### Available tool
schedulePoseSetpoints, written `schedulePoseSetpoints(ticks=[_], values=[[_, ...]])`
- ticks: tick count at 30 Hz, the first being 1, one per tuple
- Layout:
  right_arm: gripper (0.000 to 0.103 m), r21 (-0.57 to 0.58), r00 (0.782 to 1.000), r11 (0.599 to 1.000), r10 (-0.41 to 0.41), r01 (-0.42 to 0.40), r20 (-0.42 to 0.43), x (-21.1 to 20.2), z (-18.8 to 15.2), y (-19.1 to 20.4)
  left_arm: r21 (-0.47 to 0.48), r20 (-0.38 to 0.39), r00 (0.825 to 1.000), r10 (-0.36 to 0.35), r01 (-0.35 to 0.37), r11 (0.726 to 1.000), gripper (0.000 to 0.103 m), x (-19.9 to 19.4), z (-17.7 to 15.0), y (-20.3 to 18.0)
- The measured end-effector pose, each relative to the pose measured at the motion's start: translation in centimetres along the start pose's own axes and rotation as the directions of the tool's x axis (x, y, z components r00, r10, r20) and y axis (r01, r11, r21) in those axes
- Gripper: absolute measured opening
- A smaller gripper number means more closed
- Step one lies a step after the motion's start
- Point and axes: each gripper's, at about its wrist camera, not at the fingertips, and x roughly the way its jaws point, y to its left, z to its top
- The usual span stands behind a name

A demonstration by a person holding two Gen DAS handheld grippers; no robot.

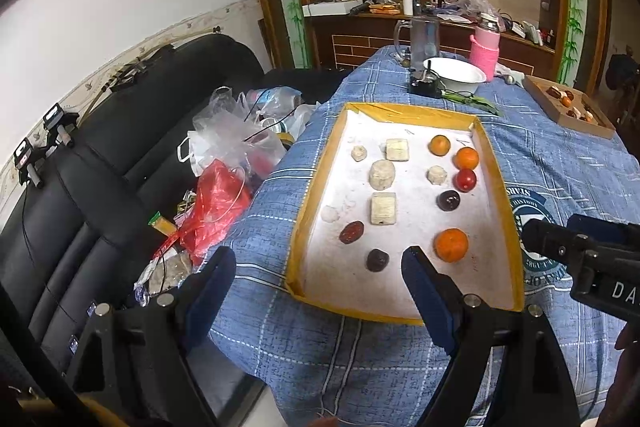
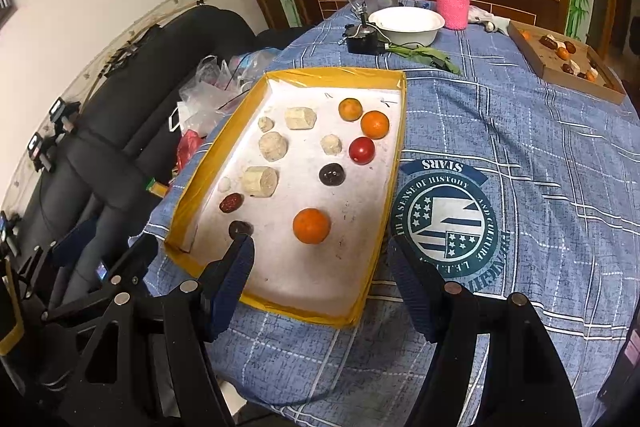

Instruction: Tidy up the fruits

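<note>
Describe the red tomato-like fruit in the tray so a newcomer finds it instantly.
Start at the yellow-rimmed tray on the blue checked cloth. Along its right wall, two oranges sit at the far end; the red fruit is next toward you, beside that wall. It is the only glossy bright-red ball, unlike the dark plum nearby.

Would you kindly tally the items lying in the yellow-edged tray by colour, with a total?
Items in the yellow-edged tray:
Orange: 3
Bright red: 1
Dark red or brown: 3
Pale cream or white: 6
Total: 13
</note>
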Motion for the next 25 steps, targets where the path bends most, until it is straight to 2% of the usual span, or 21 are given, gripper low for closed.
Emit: schedulePoseSetpoints(ticks=[17,21,25], values=[[0.069,-0.011,1.0,1.0,-0.004,0.004,-0.023,3.3,1.2,0.5,-0.027,-0.061,0.998,-0.01,0.008,1.0,0.086,4.0,0.8,1.0],[0.069,-0.014,0.999,1.0,-0.013,0.012,-0.032,4.2,1.5,0.7,-0.029,-0.079,0.995,-0.053,0.051,0.998,0.086,4.9,1.1,0.9],[0.069,-0.005,0.999,1.0,-0.012,0.011,-0.042,5.0,1.5,0.3,-0.016,-0.076,0.996,-0.052,0.051,0.999,0.088,5.7,1.4,0.3]])
